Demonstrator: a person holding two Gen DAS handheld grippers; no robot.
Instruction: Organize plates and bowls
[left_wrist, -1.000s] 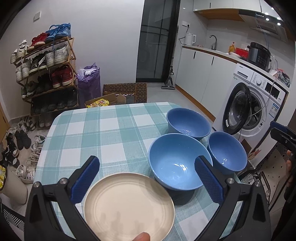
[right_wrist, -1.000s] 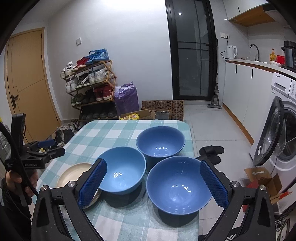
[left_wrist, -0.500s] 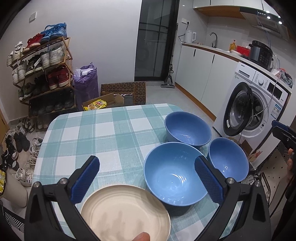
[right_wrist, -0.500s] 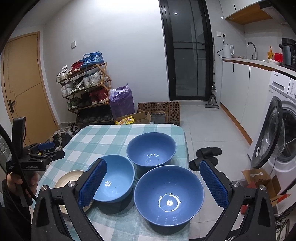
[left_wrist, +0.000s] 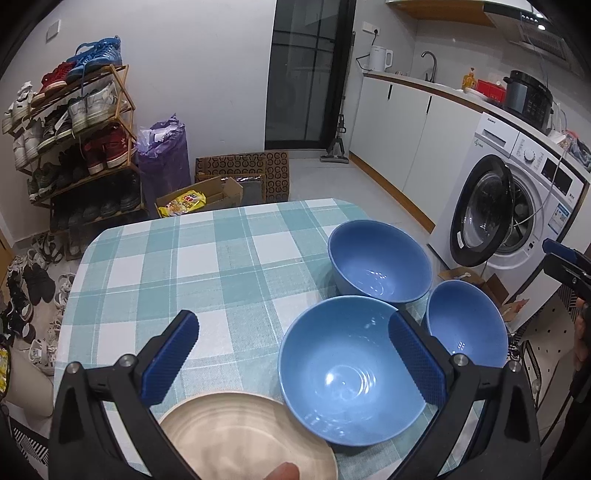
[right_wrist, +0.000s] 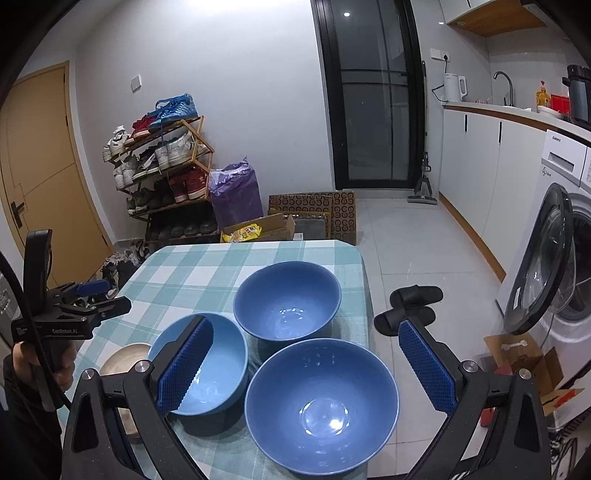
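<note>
Three blue bowls (right_wrist: 321, 404) (right_wrist: 287, 300) (right_wrist: 210, 363) clustered on checked tablecloth (left_wrist: 207, 266), beige plate (left_wrist: 247, 435) just beside nearest-left bowl. Left gripper (left_wrist: 293, 360) spread wide above plate and bowl, gripping nothing. Right gripper (right_wrist: 304, 367) equally wide, empty, over nearest bowl.

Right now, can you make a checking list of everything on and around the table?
Surface: table under a teal-and-white checked cloth.
Job's things: three blue bowls, all upright, bunched together: far bowl, middle bowl, near-right bowl. Cream plate beside the middle bowl.
Clutter: nothing seen on the table.
Grippers: left gripper open, over the plate and middle bowl; right gripper open, above the near-right bowl. Both empty.
Cables: black cable by the left hand.
Surroundings: shoe rack, washing machine with door open, slippers on the floor.
</note>
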